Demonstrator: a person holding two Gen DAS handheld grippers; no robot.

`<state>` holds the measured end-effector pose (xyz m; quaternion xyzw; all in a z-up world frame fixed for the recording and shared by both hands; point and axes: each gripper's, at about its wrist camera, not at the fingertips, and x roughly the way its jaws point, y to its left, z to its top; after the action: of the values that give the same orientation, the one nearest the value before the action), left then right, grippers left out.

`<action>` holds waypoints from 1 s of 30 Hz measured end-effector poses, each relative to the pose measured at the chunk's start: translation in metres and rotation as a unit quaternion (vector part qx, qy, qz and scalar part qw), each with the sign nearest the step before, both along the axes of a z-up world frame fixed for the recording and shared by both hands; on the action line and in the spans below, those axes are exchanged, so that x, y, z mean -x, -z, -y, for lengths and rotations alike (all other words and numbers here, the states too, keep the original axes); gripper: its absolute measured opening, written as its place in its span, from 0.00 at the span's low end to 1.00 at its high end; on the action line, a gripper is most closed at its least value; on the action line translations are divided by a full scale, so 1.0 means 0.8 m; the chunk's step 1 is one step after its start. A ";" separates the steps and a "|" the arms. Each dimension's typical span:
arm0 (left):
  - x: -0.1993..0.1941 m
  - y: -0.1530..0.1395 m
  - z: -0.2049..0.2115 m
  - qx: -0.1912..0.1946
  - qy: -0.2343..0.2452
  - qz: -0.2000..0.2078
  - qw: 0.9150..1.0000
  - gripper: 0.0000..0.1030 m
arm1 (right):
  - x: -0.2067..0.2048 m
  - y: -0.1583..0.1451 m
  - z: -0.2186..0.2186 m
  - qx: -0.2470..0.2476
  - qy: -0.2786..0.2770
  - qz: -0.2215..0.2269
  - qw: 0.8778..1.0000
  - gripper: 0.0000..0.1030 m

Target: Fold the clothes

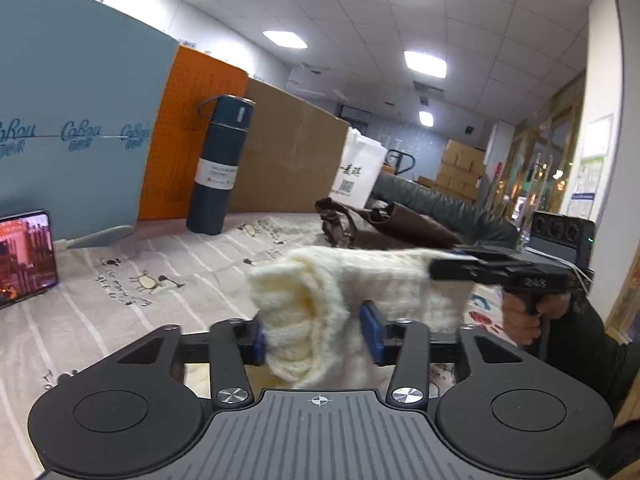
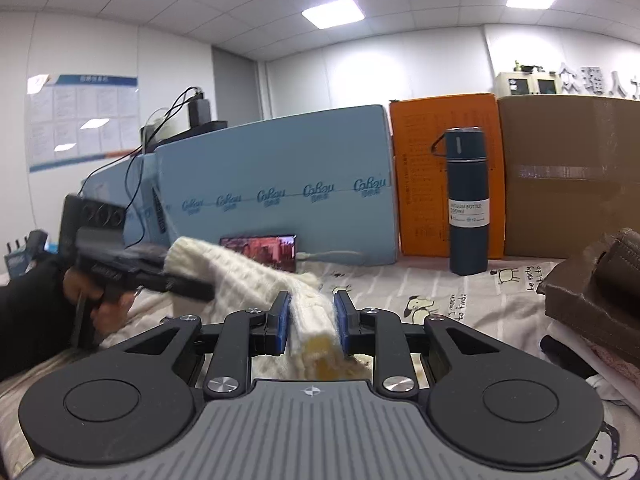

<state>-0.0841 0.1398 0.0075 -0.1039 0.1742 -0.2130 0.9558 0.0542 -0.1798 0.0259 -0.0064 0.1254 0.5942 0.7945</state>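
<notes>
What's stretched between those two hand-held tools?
A cream knit garment spans them, lifted off the bedsheet. The right wrist view shows the right tool pinching one end; the left tool has fabric between parted jaws.

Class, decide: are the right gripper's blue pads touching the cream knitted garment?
Touching. The right wrist view shows the right gripper with both blue pads pressed against the cream knitted garment, no gap.

Phone (image 1: pixel 24 258) cut by frame edge; bottle label (image 1: pixel 216 172) unreadable.

Cream knit garment (image 1: pixel 340 292), bunched, held aloft.
</notes>
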 end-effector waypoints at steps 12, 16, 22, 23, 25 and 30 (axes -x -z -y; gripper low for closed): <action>-0.025 0.033 -0.040 0.158 0.024 -0.064 0.985 0.27 | -0.032 0.006 -0.034 -0.022 0.086 -0.048 0.995 0.23; -0.038 0.041 -0.047 0.197 0.000 -0.086 0.977 0.27 | -0.047 0.012 -0.045 -0.021 0.135 -0.078 0.988 0.25; -0.036 0.047 -0.051 0.203 -0.007 -0.087 0.975 0.27 | -0.050 0.016 -0.018 -0.055 0.083 -0.143 0.985 0.76; -0.036 0.046 -0.051 0.200 -0.006 -0.085 0.976 0.27 | -0.047 0.017 -0.014 -0.054 0.075 -0.146 0.985 0.80; -0.034 0.045 -0.049 0.191 -0.006 -0.079 0.978 0.28 | -0.040 0.023 -0.007 -0.044 0.068 -0.150 0.985 0.84; -0.016 0.021 -0.025 0.075 -0.022 -0.027 0.997 0.57 | -0.029 0.038 -0.007 -0.016 0.054 -0.145 0.988 0.85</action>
<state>-0.0712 0.1594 -0.0094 -0.1850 0.1812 -0.2015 0.9446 0.0772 -0.1741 -0.0047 0.0993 0.2300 0.5466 0.7991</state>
